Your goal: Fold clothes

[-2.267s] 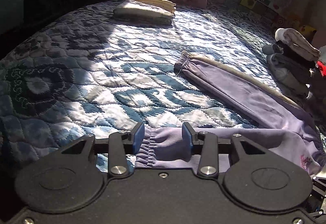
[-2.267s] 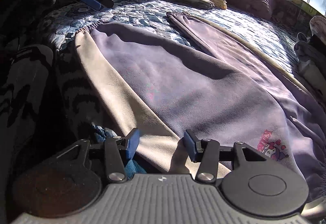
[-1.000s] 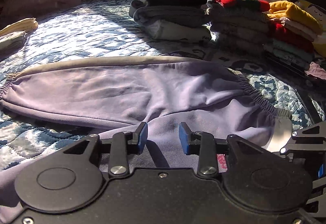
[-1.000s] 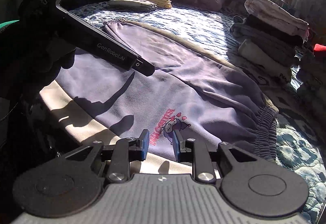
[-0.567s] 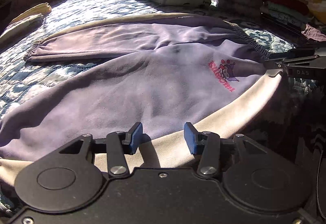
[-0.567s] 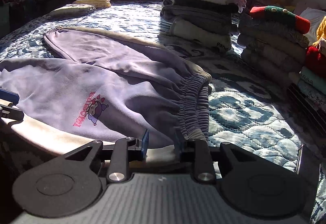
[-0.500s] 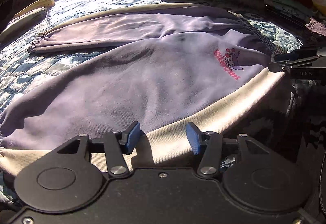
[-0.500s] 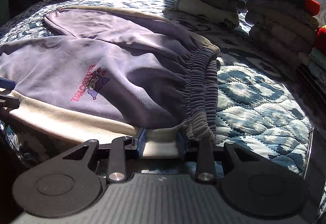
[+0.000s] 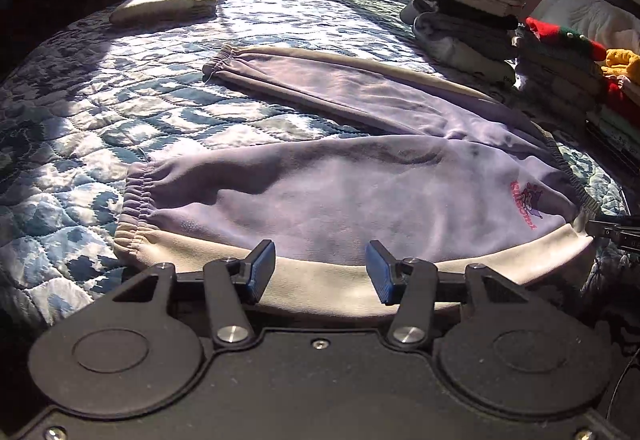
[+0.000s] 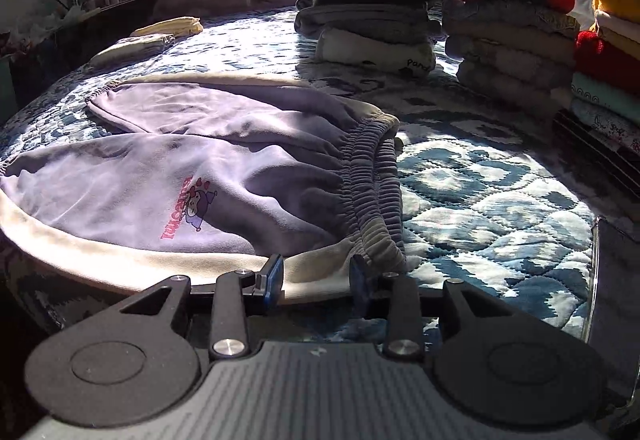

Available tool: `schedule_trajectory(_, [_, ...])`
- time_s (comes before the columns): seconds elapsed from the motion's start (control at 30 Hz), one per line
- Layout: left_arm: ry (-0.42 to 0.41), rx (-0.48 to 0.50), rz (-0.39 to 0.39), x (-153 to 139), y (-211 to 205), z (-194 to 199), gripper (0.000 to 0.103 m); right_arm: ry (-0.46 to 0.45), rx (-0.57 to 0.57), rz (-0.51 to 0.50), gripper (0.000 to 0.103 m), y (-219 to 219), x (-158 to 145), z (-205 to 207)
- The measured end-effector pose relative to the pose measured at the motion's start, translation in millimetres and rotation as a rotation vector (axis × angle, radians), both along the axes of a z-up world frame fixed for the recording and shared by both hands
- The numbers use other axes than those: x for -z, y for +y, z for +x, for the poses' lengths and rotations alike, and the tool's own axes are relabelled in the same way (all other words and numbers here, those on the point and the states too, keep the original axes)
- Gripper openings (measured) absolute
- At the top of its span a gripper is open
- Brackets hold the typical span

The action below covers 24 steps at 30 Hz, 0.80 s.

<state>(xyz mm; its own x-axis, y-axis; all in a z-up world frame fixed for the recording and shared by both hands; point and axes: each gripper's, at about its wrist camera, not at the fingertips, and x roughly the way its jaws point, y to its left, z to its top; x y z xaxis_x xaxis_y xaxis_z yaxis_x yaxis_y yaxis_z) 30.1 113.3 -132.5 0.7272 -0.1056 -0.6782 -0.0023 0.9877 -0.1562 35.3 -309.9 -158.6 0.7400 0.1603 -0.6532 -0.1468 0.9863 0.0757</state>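
Lavender sweatpants (image 9: pixel 340 195) lie spread on the quilted bed (image 9: pixel 80 127), a pink cartoon print (image 10: pixel 190 213) near the waistband, its lettering unreadable. Both the left gripper (image 9: pixel 320 272) and right gripper (image 10: pixel 316 282) gape over the cream side stripe (image 9: pixel 340 276). A folded stack (image 10: pixel 372 15) reads "Pand".

We read "Pand", cut off, on a folded pale garment (image 10: pixel 376 49) in a stack. Pink lettering on the lilac trousers (image 10: pixel 176 215) stays illegible.

Trousers (image 9: pixel 360 195) matt, seemingly fleecy; bedspread (image 9: pixel 100 127) quilted.
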Motion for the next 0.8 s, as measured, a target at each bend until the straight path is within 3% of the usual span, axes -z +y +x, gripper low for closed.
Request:
schedule_trajectory(0.1, [-0.01,-0.114,-0.03,6.4,44.4,6.4,0.049,-0.035,0.04,0.062,0.037,-10.1,-3.4,-0.5])
schedule_trajectory(0.2, [0.146,-0.195,-0.059,32.0,78.5,23.9,0.051,0.04,0.034,-0.001,0.045,-8.2,5.6,9.5])
schedule_trajectory(0.3, [0.057,-0.165,-0.079,8.6,89.1,10.8,0.05,0.054,-0.015,-0.028,0.044,-7.8,5.9,6.9])
schedule_trajectory(0.47, [-0.06,0.013,0.183,-15.5,83.6,-13.0,0.052,-0.022,-0.126,-0.166,0.044,-6.7,-21.0,-10.4])
schedule_trajectory(0.63, [-0.109,0.239,0.401,-1.9,66.2,-29.6,0.053,-0.069,-0.24,-0.363,0.045,-1.4,-37.0,-18.1])
schedule_trajectory(0.8, [-0.114,0.407,0.637,25.2,44.6,-35.3,0.053,-0.098,-0.351,-0.575,0.045,3.0,-30.8,-21.2])
